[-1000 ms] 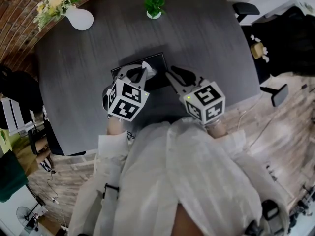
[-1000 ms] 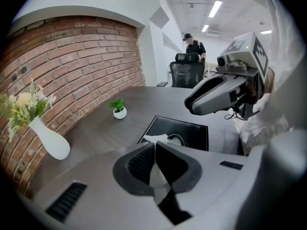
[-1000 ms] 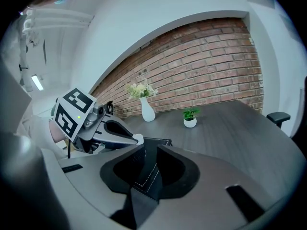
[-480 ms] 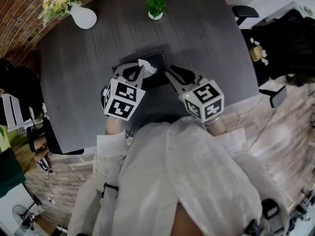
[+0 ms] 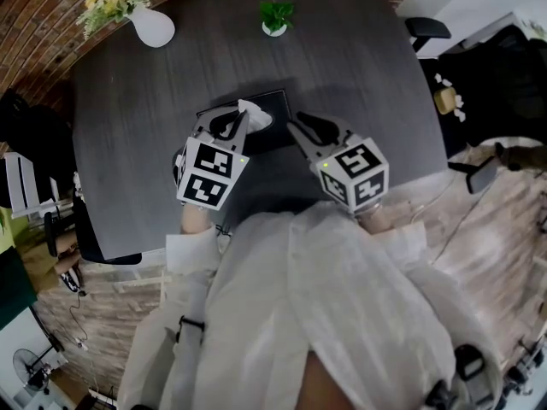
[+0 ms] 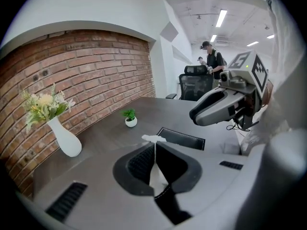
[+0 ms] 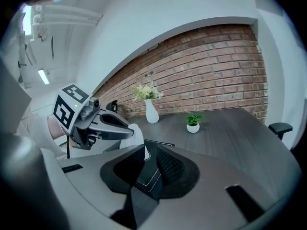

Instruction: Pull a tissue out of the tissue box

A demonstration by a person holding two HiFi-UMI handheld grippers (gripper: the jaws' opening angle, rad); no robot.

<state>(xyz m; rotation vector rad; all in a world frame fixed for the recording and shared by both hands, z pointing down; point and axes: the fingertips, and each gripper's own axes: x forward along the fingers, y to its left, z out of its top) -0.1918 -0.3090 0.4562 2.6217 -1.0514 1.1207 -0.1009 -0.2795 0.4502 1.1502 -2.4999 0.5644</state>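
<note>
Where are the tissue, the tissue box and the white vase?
tissue (image 6: pixel 158 178), left gripper view, its lower, wider part.
tissue box (image 6: pixel 182 139), left gripper view, its black top.
white vase (image 5: pixel 154 31), head view, its rounded body.

We read no text, brand, label or number anywhere. Only signs we find: black-and-white square coded markers on left cube (image 5: pixel 210 173) behind left hand-held gripper (image 5: pixel 245 116), and on right cube (image 5: pixel 355 174) behind right hand-held gripper (image 5: pixel 301 129). Patterns only, no letters or digits.
</note>
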